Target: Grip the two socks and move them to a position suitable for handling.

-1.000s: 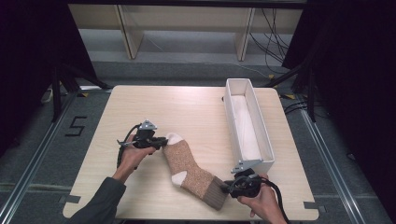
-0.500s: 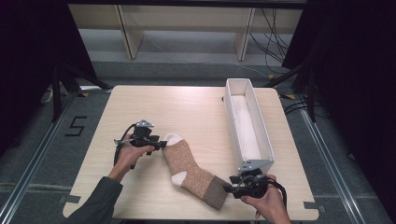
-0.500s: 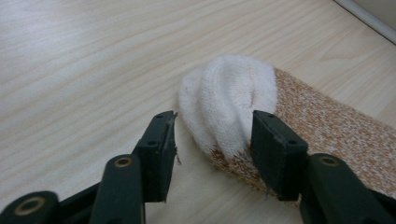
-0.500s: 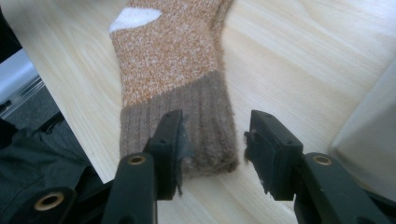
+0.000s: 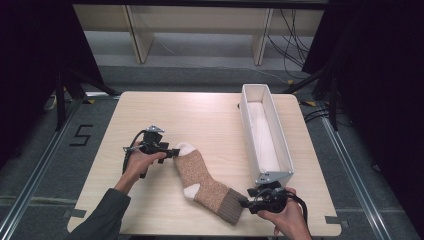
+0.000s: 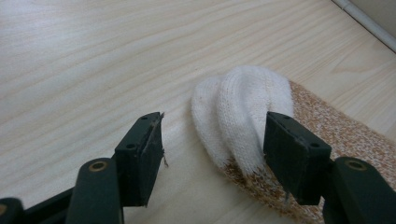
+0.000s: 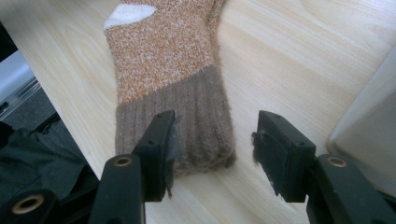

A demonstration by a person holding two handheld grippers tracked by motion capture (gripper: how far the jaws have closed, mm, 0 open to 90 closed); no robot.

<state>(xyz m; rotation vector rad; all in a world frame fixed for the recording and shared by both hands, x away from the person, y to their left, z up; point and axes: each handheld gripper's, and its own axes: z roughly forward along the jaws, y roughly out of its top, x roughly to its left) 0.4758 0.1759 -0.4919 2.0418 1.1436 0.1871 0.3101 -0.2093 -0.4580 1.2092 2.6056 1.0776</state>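
Sock (image 5: 205,182) flat, toe at left tool (image 5: 172,152), cuff at right tool (image 5: 246,204)

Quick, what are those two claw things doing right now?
Left gripper: fingers just opened, holding nothing, at the sock's white toe.
Right gripper: fingers just opened, holding nothing, at its brown cuff.

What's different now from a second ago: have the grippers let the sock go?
Yes. Both grippers have just been opening: the left gripper has released the white toe, and the right gripper has released the brown cuff. The sock lies flat on the table, where it was; both hands have barely moved, and the tray is unchanged.
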